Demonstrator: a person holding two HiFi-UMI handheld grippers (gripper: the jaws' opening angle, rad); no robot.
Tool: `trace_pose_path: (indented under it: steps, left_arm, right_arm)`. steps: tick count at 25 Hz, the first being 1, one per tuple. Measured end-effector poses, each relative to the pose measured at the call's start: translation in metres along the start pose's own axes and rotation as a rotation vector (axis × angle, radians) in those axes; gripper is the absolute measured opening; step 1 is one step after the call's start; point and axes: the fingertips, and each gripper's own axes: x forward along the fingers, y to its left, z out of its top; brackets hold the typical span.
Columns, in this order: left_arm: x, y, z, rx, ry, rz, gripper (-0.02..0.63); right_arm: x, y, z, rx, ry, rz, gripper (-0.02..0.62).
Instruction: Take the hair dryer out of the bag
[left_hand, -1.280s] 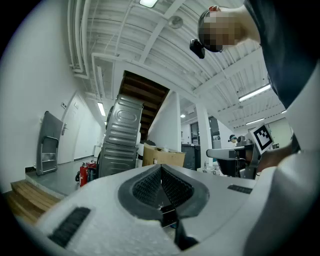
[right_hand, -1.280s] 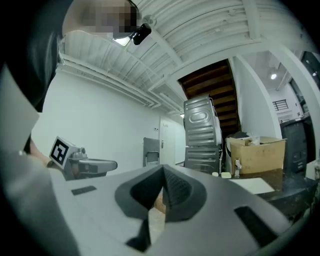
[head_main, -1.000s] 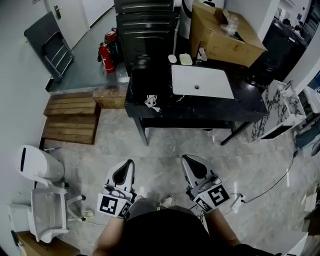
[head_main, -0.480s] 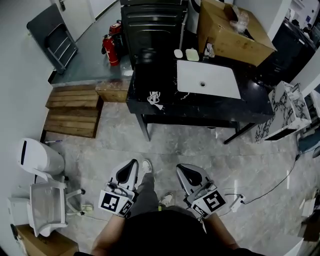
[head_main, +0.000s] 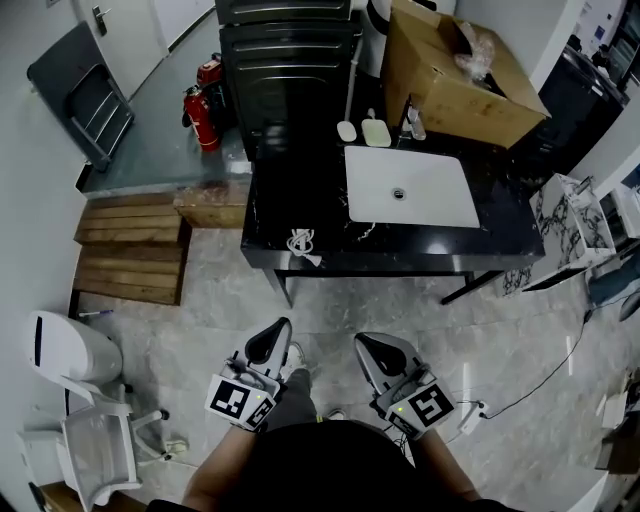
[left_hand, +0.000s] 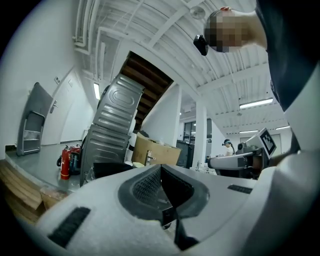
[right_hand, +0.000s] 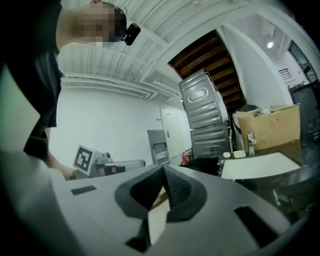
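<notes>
Though closed, left gripper (head_main: 279, 326), right gripper (head_main: 361, 341) empty

Cardboard box (head_main: 455, 80) behind sink (head_main: 430, 195)

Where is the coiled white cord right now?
Head view, centre: the coiled white cord lies near the black counter's front edge, left of the white sink.

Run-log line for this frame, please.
stage: before reach | left hand-held gripper: shut, empty | right hand-held gripper: shut, empty | black bag: on counter, untouched | hair dryer: not visible
</notes>
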Motion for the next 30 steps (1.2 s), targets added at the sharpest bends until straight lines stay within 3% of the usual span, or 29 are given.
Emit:
trace_pose_path:
  steps: [8,14,23,30]
  left_arm:
    - [0.06,0.097,0.005,-0.067,0.02,-0.049,0.02]
    - [0.095,0.148,0.003,-0.095,0.028,-0.075,0.02]
    - [0.141,0.163,-0.007,-0.13,0.023,-0.043,0.02]
    - [0.148,0.161,-0.01,-0.12,0.046,0.055,0.021]
  right_arm:
    - [0.113,-0.049,0.015,0.002,0.07,0.001,0.012]
    - [0.165,-0.068,0.021,0.005,0.091,-0.022,0.011]
    - [0.181,-0.111,0.018,-0.009,0.135,-0.044,0.011]
    - [0.194,-0.144,0.002,0.001,0.163,0.056,0.02]
